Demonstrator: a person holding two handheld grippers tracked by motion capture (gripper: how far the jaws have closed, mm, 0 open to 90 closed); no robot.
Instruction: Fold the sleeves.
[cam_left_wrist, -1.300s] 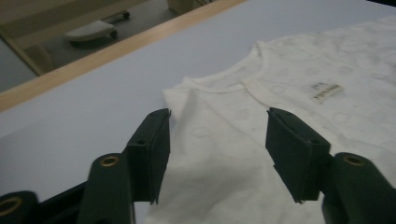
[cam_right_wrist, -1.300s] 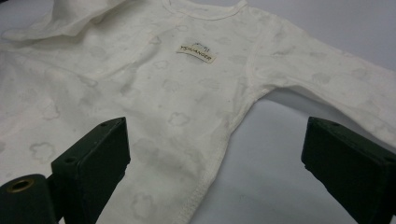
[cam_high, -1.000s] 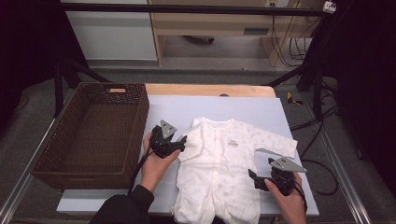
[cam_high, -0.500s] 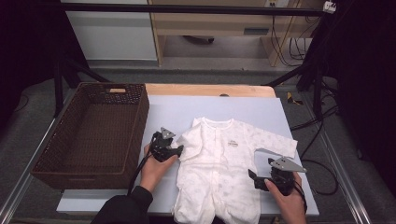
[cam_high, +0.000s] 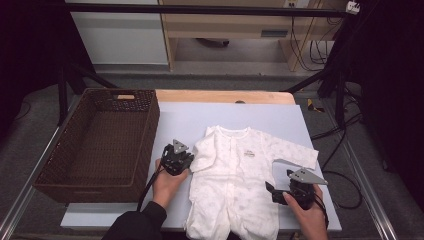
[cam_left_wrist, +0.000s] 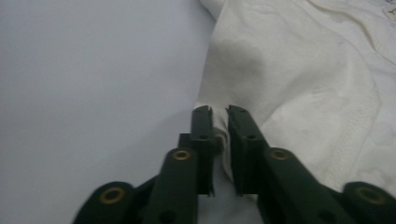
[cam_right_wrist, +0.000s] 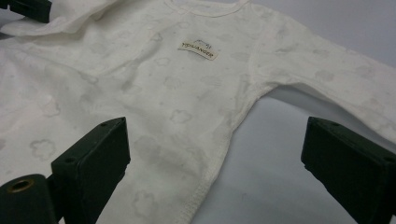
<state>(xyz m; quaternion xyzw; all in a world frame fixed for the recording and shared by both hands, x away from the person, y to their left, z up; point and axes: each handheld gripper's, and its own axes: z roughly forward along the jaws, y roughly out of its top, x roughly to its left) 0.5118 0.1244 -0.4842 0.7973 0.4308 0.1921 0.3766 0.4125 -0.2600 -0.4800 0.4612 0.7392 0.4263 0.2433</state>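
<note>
A white baby onesie (cam_high: 235, 180) lies face up on a pale blue mat (cam_high: 190, 120). My left gripper (cam_high: 187, 160) is at the onesie's left side, its sleeve folded in toward the body. In the left gripper view the jaws (cam_left_wrist: 219, 112) are shut on an edge of the onesie (cam_left_wrist: 303, 70). My right gripper (cam_high: 272, 192) rests at the garment's right side, below the spread-out right sleeve. In the right gripper view it (cam_right_wrist: 217, 128) stands wide open over the side seam of the onesie (cam_right_wrist: 177, 93), holding nothing.
A dark brown wicker basket (cam_high: 150, 125) stands on the left, close to my left hand. The mat has bare room behind the onesie's collar. A wooden table edge (cam_high: 225, 96) runs along the back, and cables trail on the floor to the right.
My left gripper has slid slightly toward the person, keeping hold of the sleeve. The right gripper has stayed in place, open.
</note>
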